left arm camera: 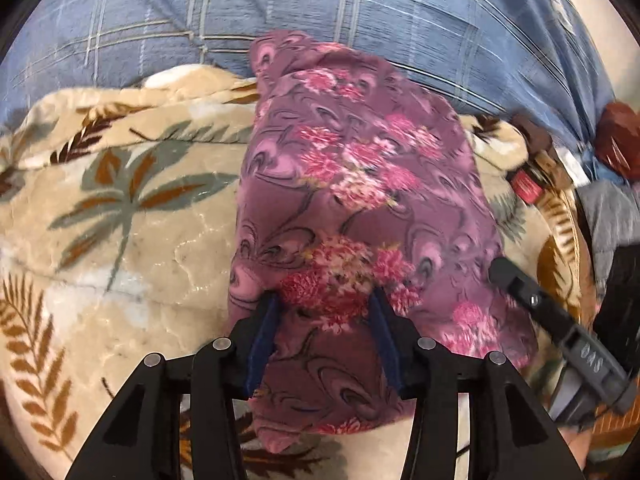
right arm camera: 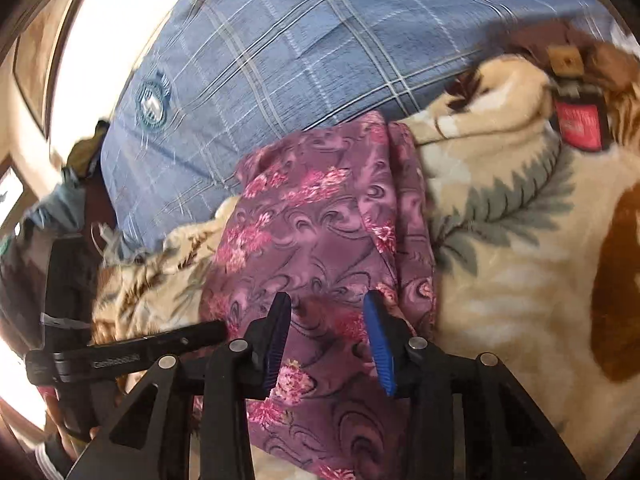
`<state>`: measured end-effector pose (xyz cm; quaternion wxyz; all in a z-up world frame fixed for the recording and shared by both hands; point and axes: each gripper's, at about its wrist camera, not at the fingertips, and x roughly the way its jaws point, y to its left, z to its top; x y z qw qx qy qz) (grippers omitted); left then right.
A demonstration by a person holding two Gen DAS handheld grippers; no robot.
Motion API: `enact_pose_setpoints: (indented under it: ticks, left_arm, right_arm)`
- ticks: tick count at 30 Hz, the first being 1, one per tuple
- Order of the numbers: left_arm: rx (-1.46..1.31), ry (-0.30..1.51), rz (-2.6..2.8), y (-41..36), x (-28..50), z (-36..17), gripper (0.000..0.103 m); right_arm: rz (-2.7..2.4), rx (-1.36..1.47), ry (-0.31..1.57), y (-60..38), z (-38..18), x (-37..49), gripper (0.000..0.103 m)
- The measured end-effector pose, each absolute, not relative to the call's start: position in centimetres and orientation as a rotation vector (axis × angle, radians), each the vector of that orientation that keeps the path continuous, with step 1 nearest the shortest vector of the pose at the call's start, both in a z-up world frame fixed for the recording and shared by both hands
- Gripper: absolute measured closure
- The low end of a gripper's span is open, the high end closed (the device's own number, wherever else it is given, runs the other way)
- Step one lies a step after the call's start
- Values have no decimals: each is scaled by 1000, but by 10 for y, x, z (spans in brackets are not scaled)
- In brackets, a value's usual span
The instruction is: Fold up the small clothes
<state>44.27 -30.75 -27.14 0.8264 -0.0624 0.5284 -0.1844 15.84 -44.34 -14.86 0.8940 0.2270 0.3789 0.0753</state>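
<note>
A purple cloth with pink flowers (left arm camera: pixel 360 184) lies folded lengthwise on a cream blanket with a leaf print (left arm camera: pixel 128 208). It also shows in the right wrist view (right arm camera: pixel 320 232). My left gripper (left arm camera: pixel 324 300) is open, its blue pads straddling the cloth's near end. My right gripper (right arm camera: pixel 328 304) is open too, its fingers spread over the other near part of the cloth. The right gripper's finger shows at the cloth's right edge in the left wrist view (left arm camera: pixel 520 284). The left gripper's finger shows in the right wrist view (right arm camera: pixel 160 340).
A blue plaid pillow (left arm camera: pixel 360 12) lies behind the cloth, also in the right wrist view (right arm camera: pixel 280 60). A red label (right arm camera: pixel 580 124) sits on the blanket's edge. A grey garment (left arm camera: pixel 612 216) is at the far right.
</note>
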Motion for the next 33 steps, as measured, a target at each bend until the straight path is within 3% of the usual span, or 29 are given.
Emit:
enact_pose_setpoints:
  ticks: [3,5,6,12,17,21,28,29,30,31,32,33]
  left_arm:
    - [-273,1120,-484,-292,451,-253,58]
    - [-338,1098,-469,-280,467,-239,55]
    - [-340,1091,-454,-273,475,-236,52]
    - [-441,1226,-412,-268,535,-256,49]
    - [-262,1231,-351,-289,549,-265,49]
    - [-359,1235,-450,-274,551,-276,30]
    - [-463,1258,-539,-273,551,-300,18]
    - [-436,1248,-516,-277,548,-297,18]
    - [-420,1245,-502,-280,548,-298,28]
    - [-407,1245,-485,-283,548,-300,36]
    - [-400,1241,-463,-282,545,-297,54]
    - [-411,1232,-446,-277,542,-292,72]
  right_arm:
    - [153,477,744,-451,-127,161,59]
    - [129,489,705,-462,-117,169,33]
    - [108,496,707,-467,-115,177,31]
    - [58,603,851,-491,-149,233,31]
    - [17,454,929,-478,-167,250,37]
    - [160,575,942,-490,-171,237,31]
    - [310,583,890,-489,-176,222,30]
    - [294,539,897,-482,-177,224,32]
    - [263,461,904,-472,-175,226,33]
    - [240,421,911,-463,-173,228,44]
    - [229,390,914,-458,-169,229,59]
    - [223,379,908,-458,-166,227,65]
